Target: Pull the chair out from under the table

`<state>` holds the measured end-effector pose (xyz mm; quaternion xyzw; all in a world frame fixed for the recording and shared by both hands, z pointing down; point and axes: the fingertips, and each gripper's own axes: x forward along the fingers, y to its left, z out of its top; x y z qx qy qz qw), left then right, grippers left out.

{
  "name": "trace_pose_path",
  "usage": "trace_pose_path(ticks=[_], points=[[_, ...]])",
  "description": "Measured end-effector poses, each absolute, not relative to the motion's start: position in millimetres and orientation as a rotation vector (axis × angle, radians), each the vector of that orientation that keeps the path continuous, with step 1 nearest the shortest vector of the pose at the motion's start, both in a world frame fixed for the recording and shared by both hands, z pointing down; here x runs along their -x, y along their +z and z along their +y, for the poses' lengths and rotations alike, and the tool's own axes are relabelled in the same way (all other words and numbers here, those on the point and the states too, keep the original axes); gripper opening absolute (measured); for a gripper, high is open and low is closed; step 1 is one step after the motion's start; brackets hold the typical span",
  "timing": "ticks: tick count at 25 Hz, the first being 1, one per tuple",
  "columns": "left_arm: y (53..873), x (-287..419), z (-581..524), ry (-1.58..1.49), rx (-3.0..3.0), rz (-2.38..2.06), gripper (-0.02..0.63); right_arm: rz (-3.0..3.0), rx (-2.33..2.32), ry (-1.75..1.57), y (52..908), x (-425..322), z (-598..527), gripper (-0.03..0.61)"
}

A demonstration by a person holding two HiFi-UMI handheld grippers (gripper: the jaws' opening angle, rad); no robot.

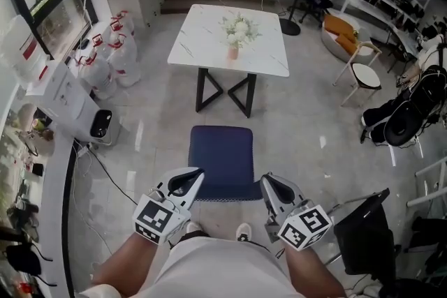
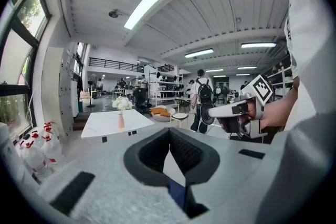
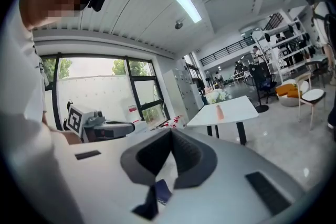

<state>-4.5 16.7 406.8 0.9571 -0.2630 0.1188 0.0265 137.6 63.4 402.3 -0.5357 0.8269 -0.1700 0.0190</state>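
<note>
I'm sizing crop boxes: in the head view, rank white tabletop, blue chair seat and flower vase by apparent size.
1. white tabletop
2. blue chair seat, nearer the camera, yet smaller
3. flower vase, clearly smallest

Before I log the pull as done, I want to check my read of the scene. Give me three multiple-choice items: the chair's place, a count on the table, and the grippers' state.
1. Where does the chair stand relative to the table?
A) tucked under it
B) pulled clear of it
C) stacked on top of it

2. How many things stand on the table?
A) none
B) one
C) three

3. How are the left gripper and right gripper?
A) both shut
B) both open
C) left open, right shut

1 B: the chair's whole seat shows, apart from the table.
2 B: only the vase of white flowers is there.
3 A: each gripper view shows its jaws together with nothing held.
</note>
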Motion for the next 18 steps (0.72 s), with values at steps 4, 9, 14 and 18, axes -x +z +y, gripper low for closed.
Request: trace_pose_path(ticks=[4, 9, 14, 18], points=[[401.5, 3.8, 16.6, 0.314, -2.919, -0.829, 0.009, 2.614, 1.699, -0.485, 409.6, -135.8, 68.1, 0.005], [402.9, 4.6, 18.2, 0.317, -2.93, -0.815, 0.009, 2.623, 1.7, -0.479, 408.4, -132.0, 67.6, 0.005], [401.8, 2.8, 19.0, 0.322, -2.94, -0.816, 0.009, 2.617, 1.703, -0.476, 407.8, -132.5, 67.4, 0.005], [397.7, 1.8, 18.9, 0.32, -2.951, -0.828, 0.009, 2.619, 1.701, -0.476, 408.9, -131.5, 67.9, 0.005]])
